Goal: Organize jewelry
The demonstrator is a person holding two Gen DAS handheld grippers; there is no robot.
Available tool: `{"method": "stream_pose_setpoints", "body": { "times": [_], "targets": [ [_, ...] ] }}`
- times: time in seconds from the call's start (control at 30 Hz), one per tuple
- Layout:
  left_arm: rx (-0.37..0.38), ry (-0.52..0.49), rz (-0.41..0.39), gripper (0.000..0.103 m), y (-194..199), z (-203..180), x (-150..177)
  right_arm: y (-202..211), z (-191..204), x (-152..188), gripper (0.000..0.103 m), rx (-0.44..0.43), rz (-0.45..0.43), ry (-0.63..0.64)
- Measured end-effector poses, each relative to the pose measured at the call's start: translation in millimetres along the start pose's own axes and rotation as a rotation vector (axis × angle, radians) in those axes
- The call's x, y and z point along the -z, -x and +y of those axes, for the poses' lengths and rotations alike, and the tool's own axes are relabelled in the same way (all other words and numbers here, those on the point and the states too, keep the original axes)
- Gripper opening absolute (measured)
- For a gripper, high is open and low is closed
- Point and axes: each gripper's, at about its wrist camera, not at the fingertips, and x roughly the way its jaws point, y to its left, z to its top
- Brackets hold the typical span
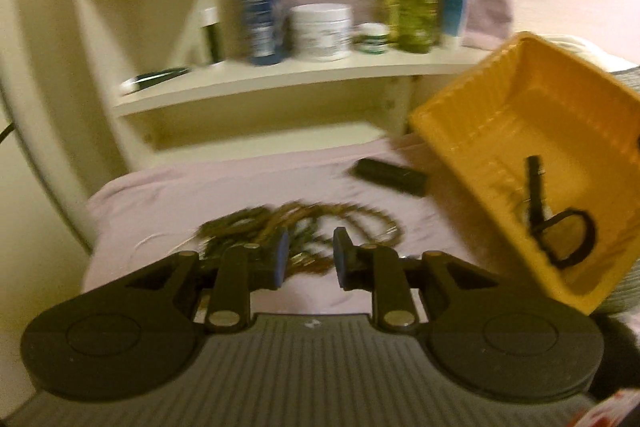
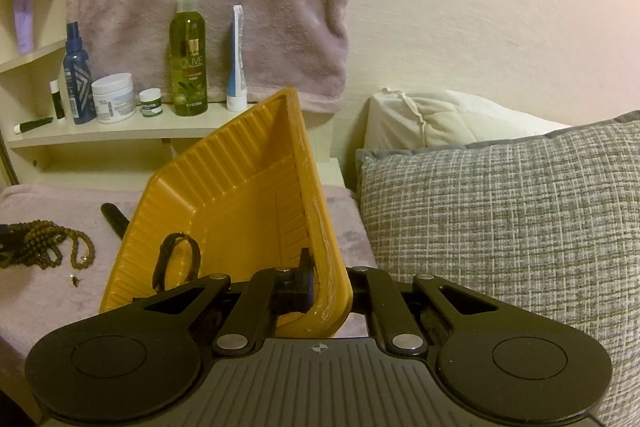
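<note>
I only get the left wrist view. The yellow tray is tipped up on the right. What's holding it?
Observer: The right gripper is clamped on the tray at its near rim, with one finger inside the wall.
Operator: What's past the tray, on its right?
Observer: A grey pillow, with a white pillow behind it.
Operator: The beads are blurred for me. Is anything loose near them?
Observer: Yes, a small piece lies on the blanket just this side of the beads, apart from them.
</note>
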Motion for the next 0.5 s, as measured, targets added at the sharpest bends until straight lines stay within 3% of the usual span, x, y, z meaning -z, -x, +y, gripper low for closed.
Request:
{"method": "stream_pose_setpoints", "body": {
  "times": [0.3,0.5],
  "targets": [
    [-0.09,0.026,0.007,0.025,4,30,28,-1,0,2,0.006,0.01,0.014,0.0],
    [-0.112,-0.04,0.007,0.025,-2,32,34,0,1,3,0.006,0.015,0.016,0.002]
  ]
}}
